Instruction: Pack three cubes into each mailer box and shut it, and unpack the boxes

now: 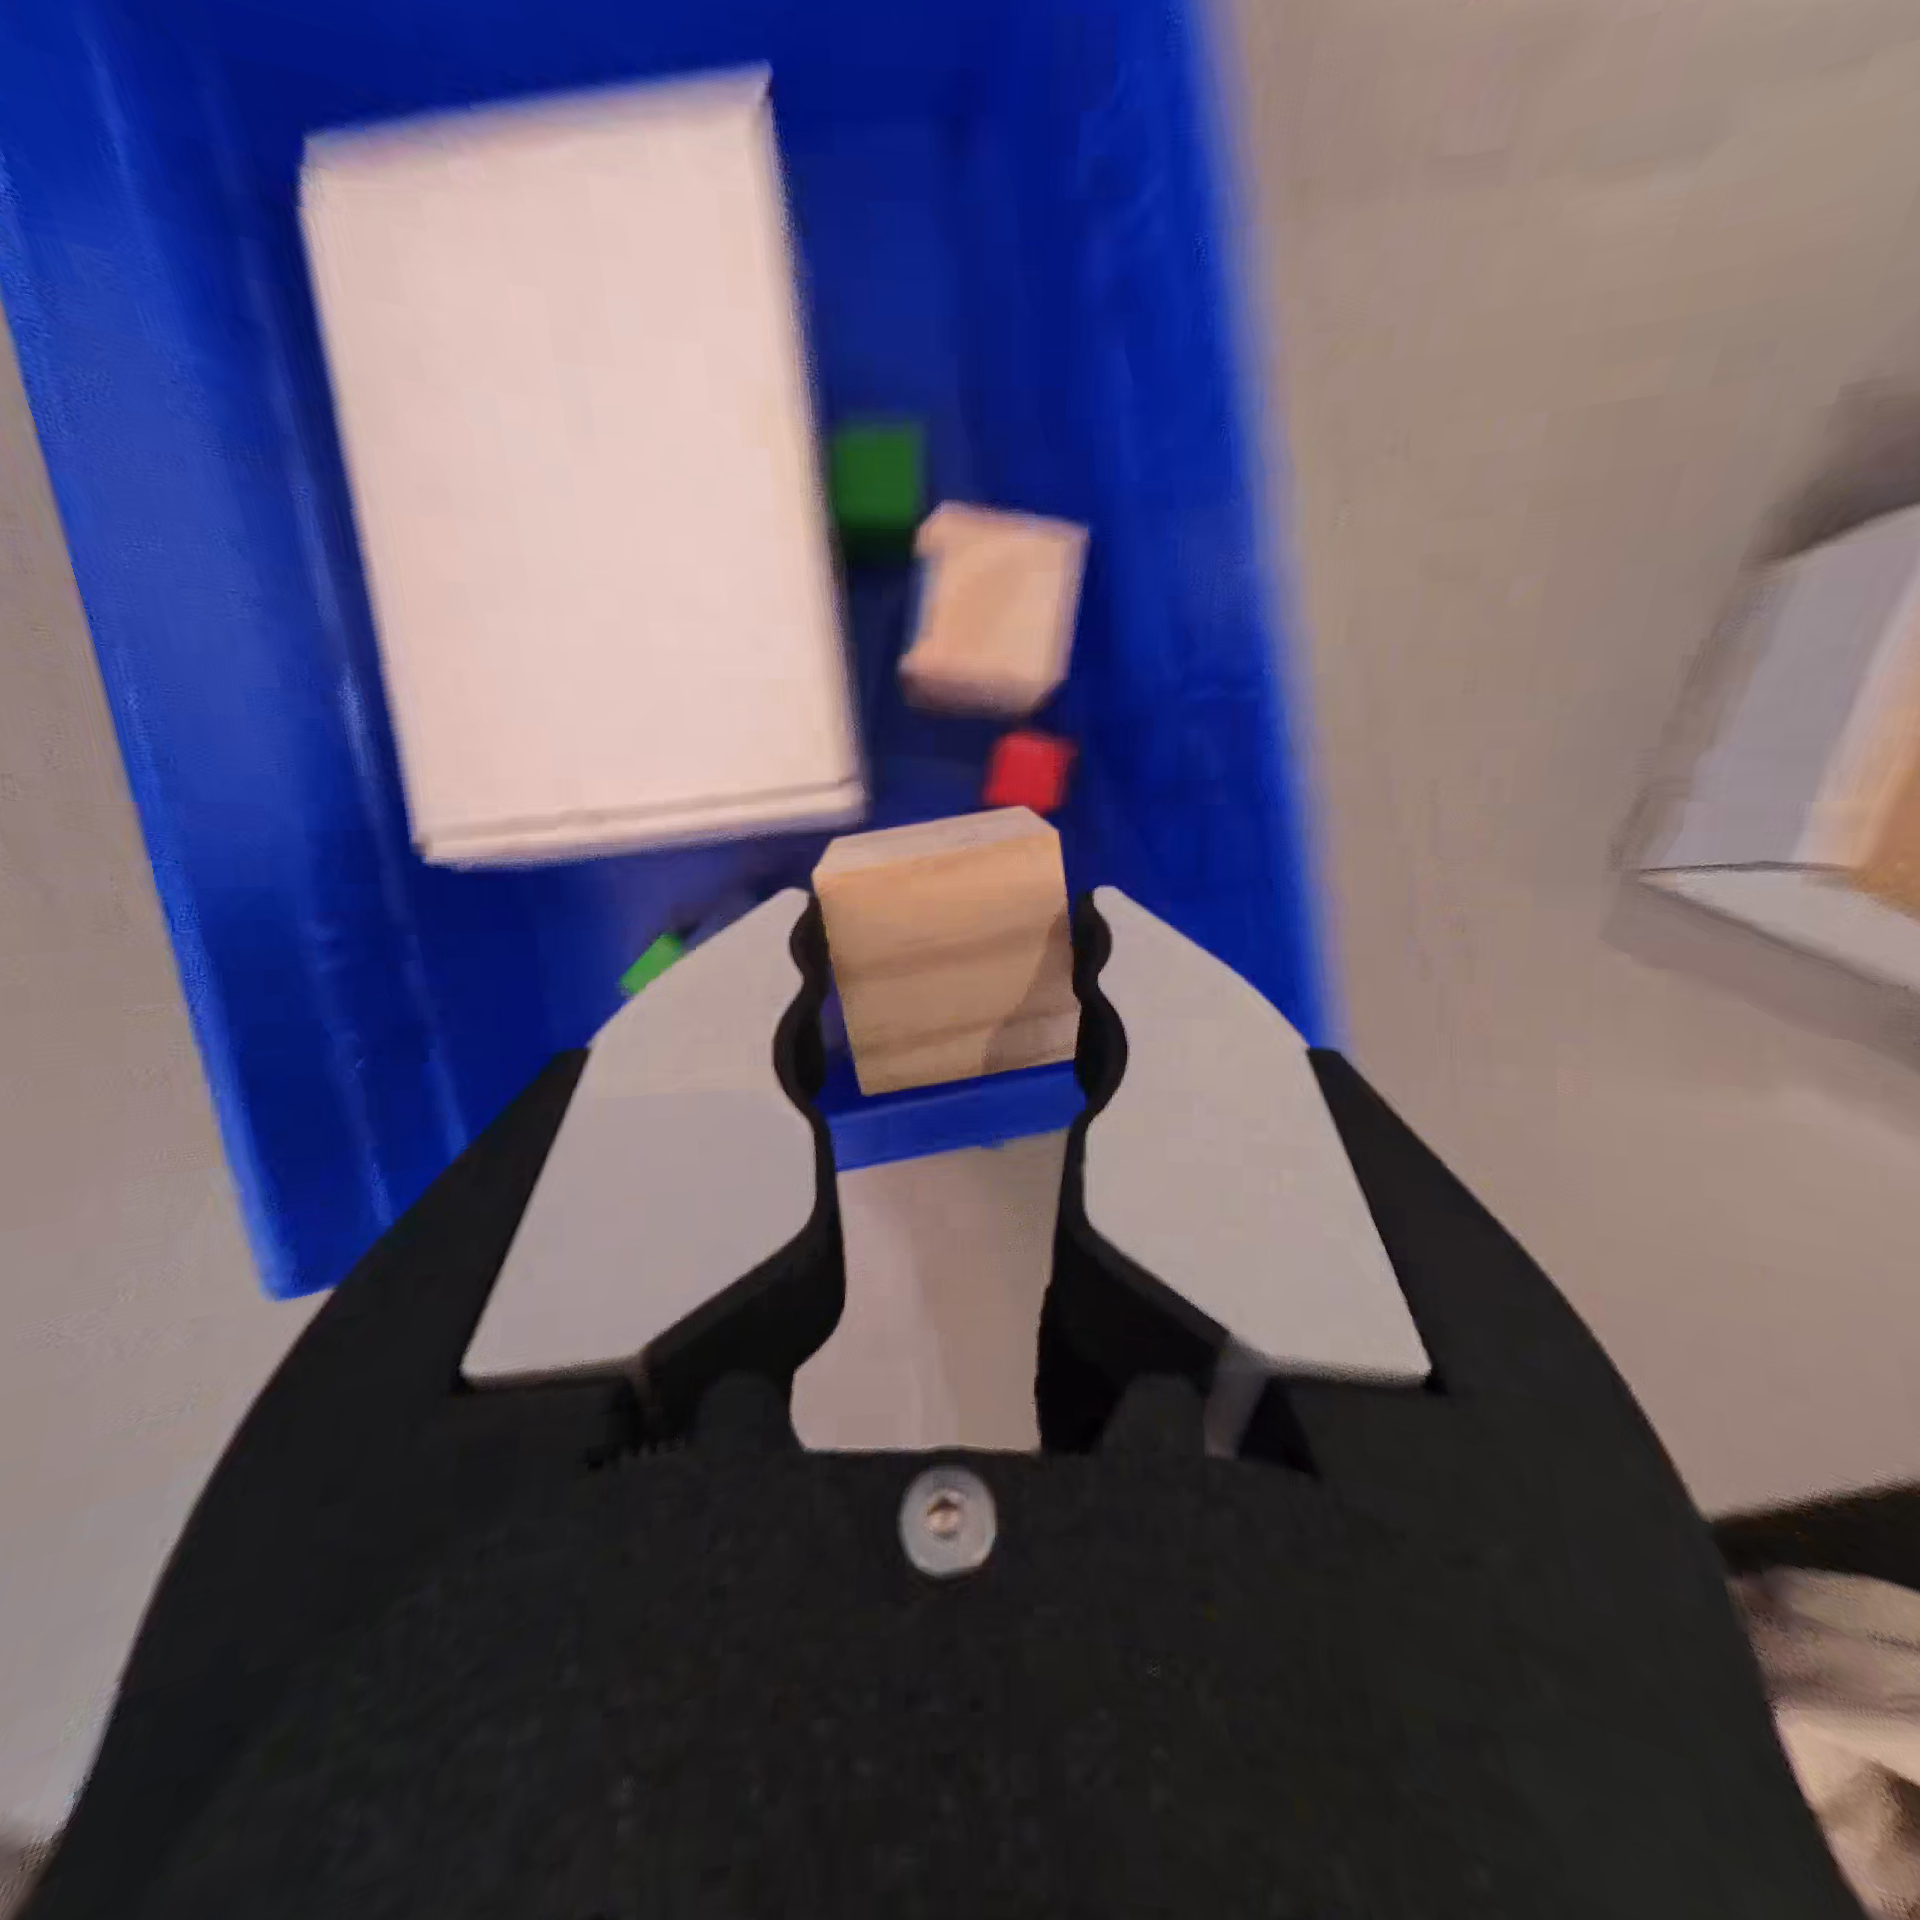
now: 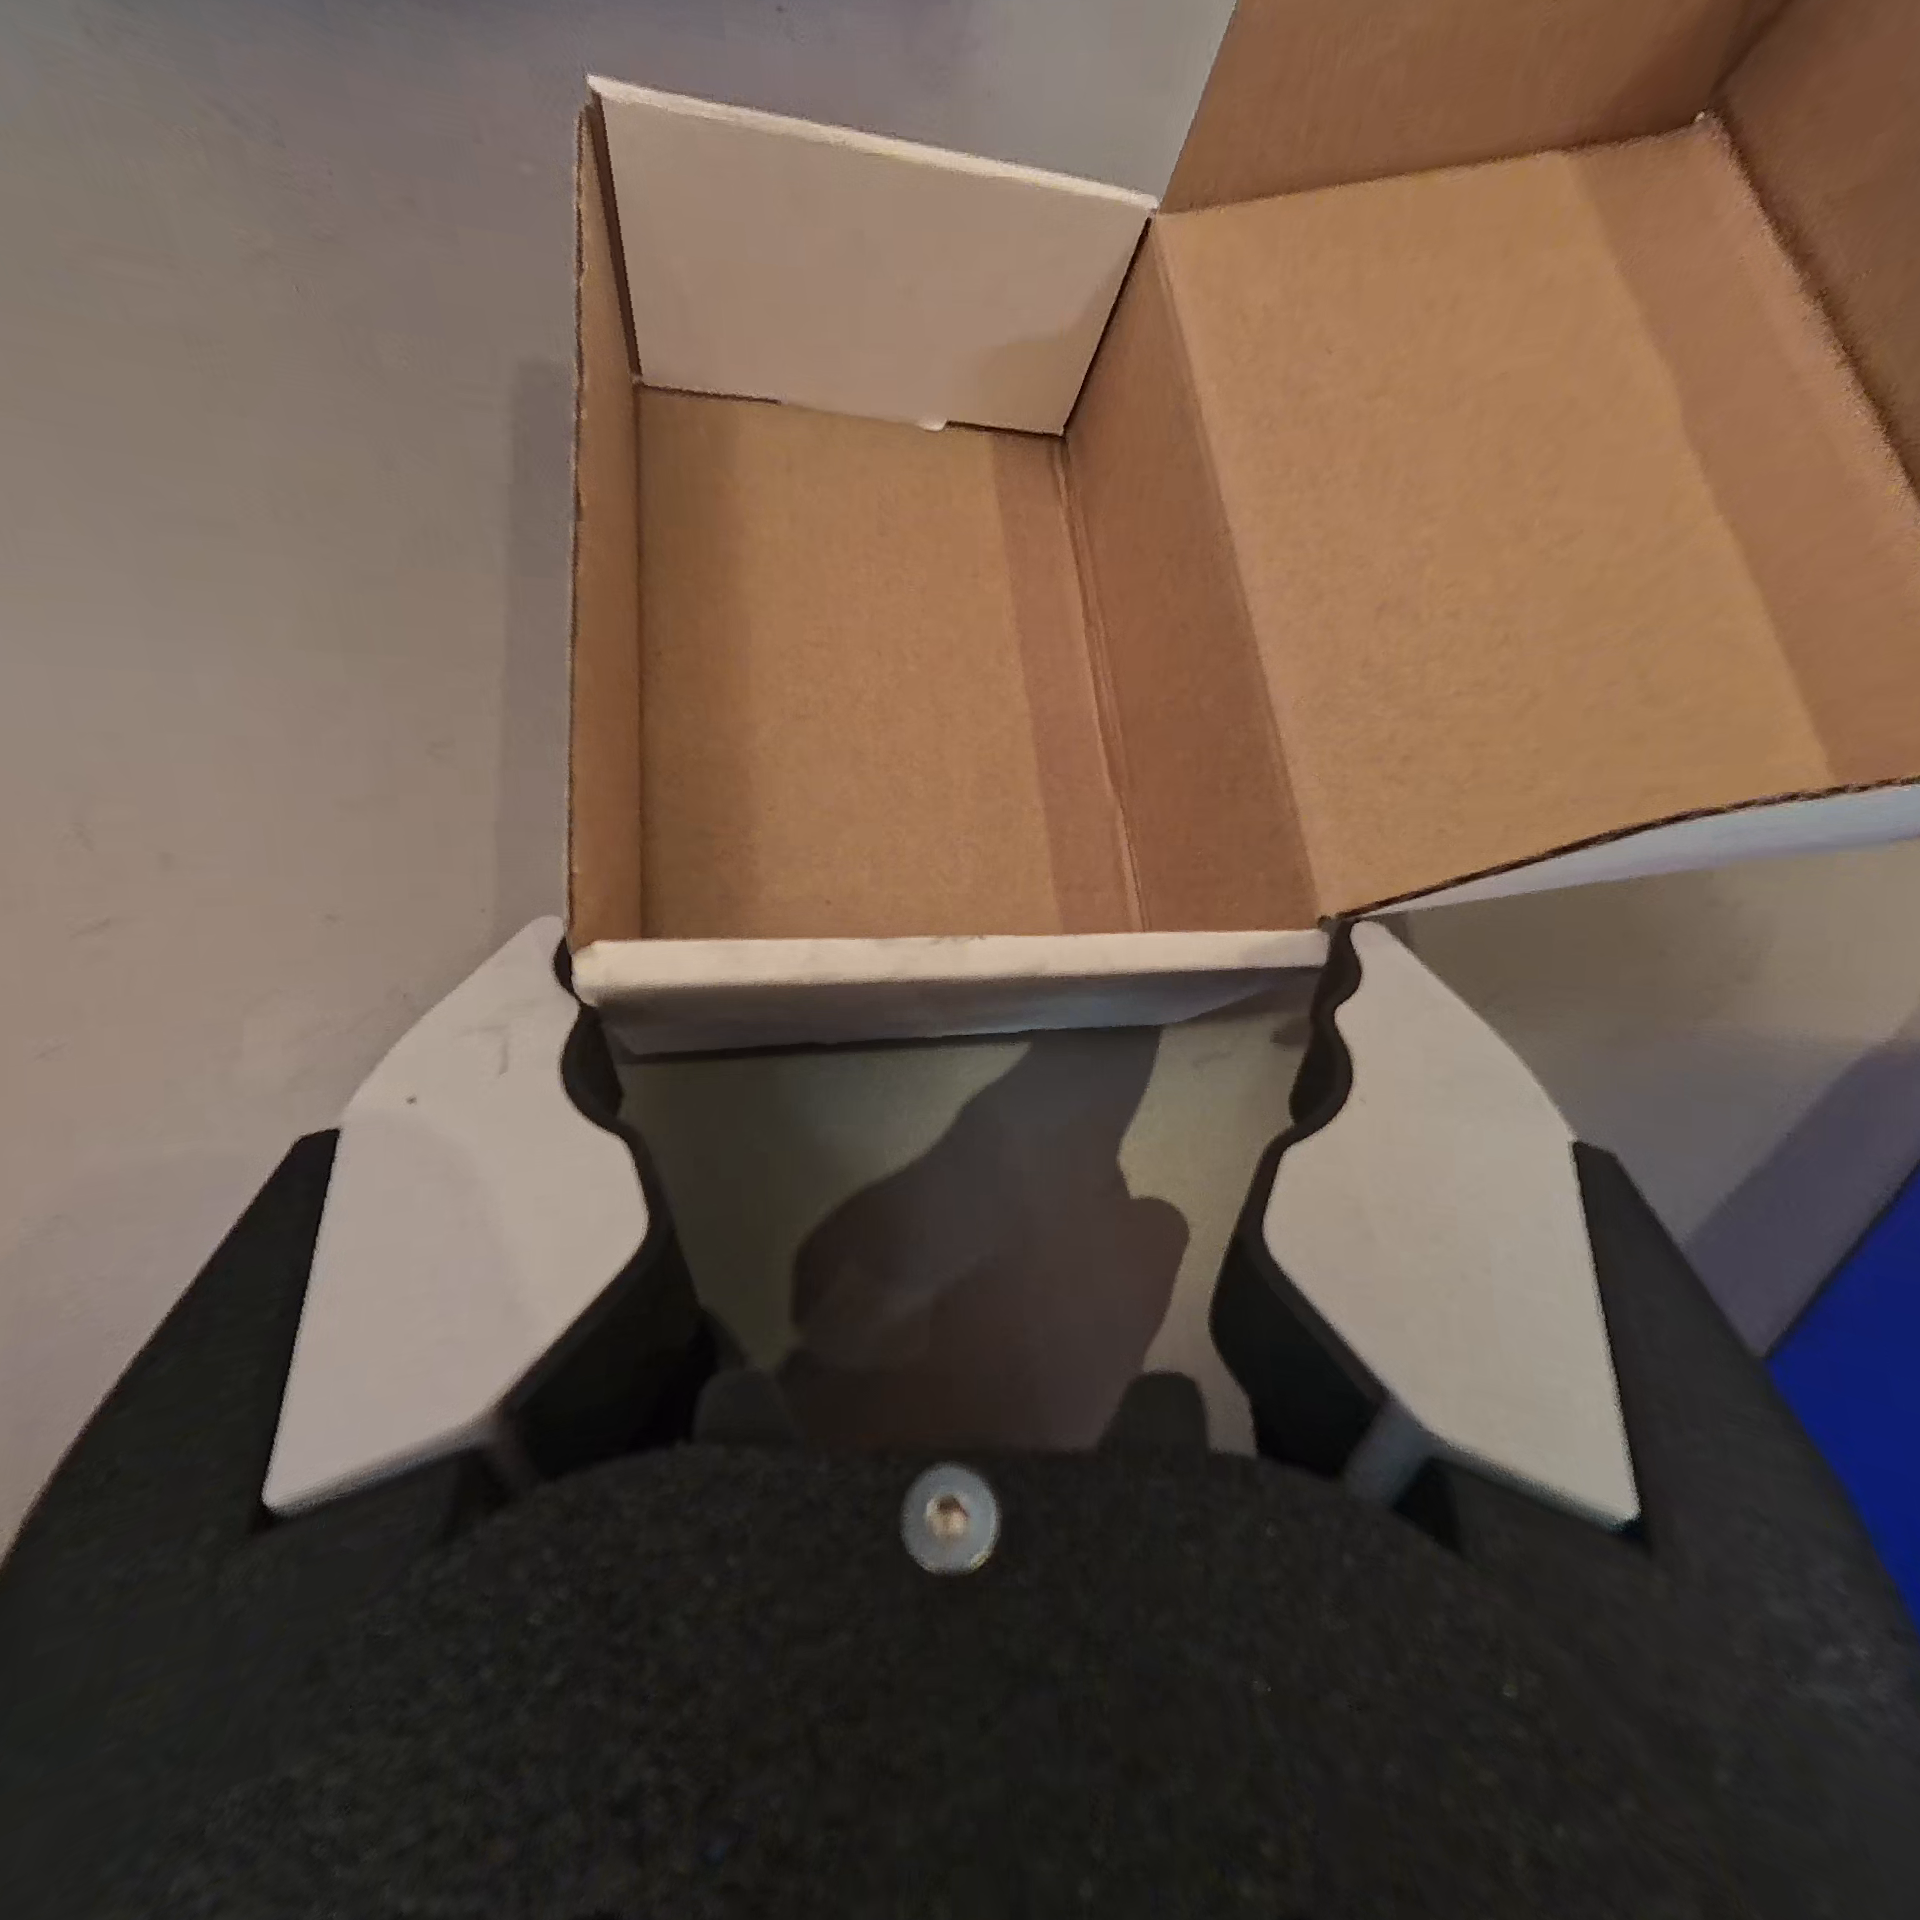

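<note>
My left gripper point(image 1: 940, 966) is shut on a plain wooden cube point(image 1: 951, 966) and holds it above the near end of a blue bin point(image 1: 1174, 520). In the bin lie a closed white mailer box point(image 1: 582, 468), a green cube point(image 1: 878, 483), a plain wooden cube point(image 1: 992, 613), a red cube point(image 1: 1029, 771) and another green cube point(image 1: 649, 961), half hidden by my finger. My right gripper point(image 2: 951, 997) has its jaws wide, pressed on both sides of the near end of an open, empty mailer box point(image 2: 852, 665). Its lid point(image 2: 1507, 520) stands open to the right.
The open mailer box shows blurred at the right edge of the left wrist view point(image 1: 1787, 727). Both stand on a pale grey table point(image 2: 260, 623). A corner of the blue bin point(image 2: 1849, 1278) shows at the right of the right wrist view. The gap from one gripper's tips to the other's is roughly 40 centimetres.
</note>
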Tool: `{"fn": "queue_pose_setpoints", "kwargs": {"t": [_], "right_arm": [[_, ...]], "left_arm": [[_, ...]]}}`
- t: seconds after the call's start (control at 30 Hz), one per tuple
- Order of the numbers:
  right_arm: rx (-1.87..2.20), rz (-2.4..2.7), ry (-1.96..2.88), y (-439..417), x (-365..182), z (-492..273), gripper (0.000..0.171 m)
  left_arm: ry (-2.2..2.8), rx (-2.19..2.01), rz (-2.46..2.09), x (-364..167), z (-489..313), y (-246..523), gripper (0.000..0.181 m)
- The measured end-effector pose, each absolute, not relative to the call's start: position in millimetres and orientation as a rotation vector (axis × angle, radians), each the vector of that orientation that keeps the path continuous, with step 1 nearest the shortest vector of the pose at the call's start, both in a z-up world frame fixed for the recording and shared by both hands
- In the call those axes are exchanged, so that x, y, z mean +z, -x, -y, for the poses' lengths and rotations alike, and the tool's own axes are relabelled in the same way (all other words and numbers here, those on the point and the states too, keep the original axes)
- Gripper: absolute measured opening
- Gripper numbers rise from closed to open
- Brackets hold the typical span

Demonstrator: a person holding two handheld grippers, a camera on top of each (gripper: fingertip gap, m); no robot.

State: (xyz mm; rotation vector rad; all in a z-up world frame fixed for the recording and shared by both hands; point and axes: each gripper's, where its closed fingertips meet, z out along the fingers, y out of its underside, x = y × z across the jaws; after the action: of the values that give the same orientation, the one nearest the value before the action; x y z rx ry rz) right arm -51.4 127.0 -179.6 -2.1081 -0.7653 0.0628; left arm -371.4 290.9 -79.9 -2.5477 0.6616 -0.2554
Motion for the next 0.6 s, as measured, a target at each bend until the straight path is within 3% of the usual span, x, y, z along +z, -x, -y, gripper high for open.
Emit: {"fn": "queue_pose_setpoints", "kwargs": {"t": [0.1,0.17,0.37,0.6], "right_arm": [[0.061,0.766,2.107,51,-180,-127,0.128],[0.063,0.765,2.108,51,-180,-127,0.128],[0.067,0.765,2.109,51,-180,-127,0.128],[0.063,0.765,2.107,52,-180,-127,0.128]], "left_arm": [[2.326,-0.732,-0.877,-10,-236,277,0.045],[2.262,-0.820,-1.060,-1,-200,219,0.045],[2.315,-0.467,-1.559,-100,-160,98,0.045],[2.501,-0.360,-1.624,-169,-159,62,0.045]]}}
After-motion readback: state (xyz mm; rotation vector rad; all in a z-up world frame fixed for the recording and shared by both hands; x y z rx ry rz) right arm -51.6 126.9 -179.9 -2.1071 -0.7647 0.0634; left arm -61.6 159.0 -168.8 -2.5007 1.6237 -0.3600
